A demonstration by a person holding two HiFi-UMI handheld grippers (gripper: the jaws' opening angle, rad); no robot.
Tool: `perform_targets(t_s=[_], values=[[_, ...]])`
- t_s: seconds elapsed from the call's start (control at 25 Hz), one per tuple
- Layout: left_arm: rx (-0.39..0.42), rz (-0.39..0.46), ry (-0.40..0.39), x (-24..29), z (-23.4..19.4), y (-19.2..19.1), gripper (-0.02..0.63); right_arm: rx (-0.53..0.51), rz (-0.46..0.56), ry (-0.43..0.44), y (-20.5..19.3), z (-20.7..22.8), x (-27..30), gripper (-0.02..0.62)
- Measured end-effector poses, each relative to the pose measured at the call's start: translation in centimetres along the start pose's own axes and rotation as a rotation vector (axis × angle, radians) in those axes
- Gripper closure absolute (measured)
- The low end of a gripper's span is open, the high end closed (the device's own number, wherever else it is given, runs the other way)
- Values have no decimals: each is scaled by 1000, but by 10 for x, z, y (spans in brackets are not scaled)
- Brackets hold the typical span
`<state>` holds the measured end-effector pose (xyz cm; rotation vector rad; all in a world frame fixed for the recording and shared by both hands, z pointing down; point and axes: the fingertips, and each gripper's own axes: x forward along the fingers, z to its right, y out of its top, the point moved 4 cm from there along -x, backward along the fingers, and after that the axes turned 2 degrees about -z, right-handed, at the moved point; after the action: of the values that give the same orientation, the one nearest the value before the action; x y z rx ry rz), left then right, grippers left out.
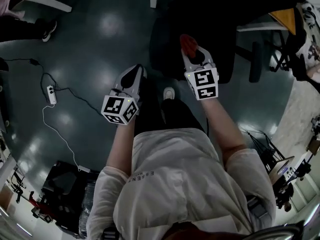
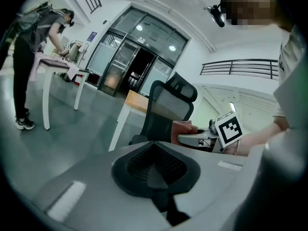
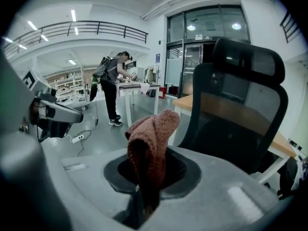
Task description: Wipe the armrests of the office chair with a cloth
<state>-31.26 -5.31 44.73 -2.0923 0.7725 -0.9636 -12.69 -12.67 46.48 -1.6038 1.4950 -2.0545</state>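
Two grippers were held out in front of the person, side by side and apart, above a dark glossy floor (image 1: 95, 54). The right gripper (image 1: 192, 49) was seen clamped on a reddish-brown cloth (image 1: 188, 43). In the right gripper view the cloth (image 3: 151, 138) was pinched low between the jaws, and its free part rose above them in a folded, rounded lump. From the head view the cloth was placed over the front edge of the black office chair (image 1: 210, 29), though contact with the chair could not be made out. A dark armrest (image 1: 255, 61) was shown at the chair's far side, well apart from the cloth.

The left gripper (image 1: 132, 75) was held lower and to the left, off the chair, over the floor beside the person's white shoe (image 1: 169, 93). In the left gripper view its jaws were pressed together with nothing caught between them (image 2: 155, 170). Beyond them the chair's mesh back and headrest (image 2: 168, 102) were seen, with the right gripper (image 2: 199, 138) and the cloth (image 2: 183, 127) just beside it.

In the right gripper view the chair's tall back (image 3: 240, 100) was seen close on the right, and a desk with a wooden top (image 3: 216, 105) was shown behind it. The left gripper (image 3: 50, 112) was visible at the left edge. Farther back, another person (image 3: 111, 78) was bent over a white table (image 3: 137, 88). A white power strip (image 1: 50, 95) with its cable was laid on the floor to the left.
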Motion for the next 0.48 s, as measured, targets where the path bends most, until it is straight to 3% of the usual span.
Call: perform_targets(t_s=[0.2, 0.48], values=[[-40, -67, -45, 33, -47, 1, 589, -64, -93, -63, 11, 6, 69, 540], [-27, -160, -131, 60, -95, -2, 589, -105, -185, -173, 27, 19, 142, 540]])
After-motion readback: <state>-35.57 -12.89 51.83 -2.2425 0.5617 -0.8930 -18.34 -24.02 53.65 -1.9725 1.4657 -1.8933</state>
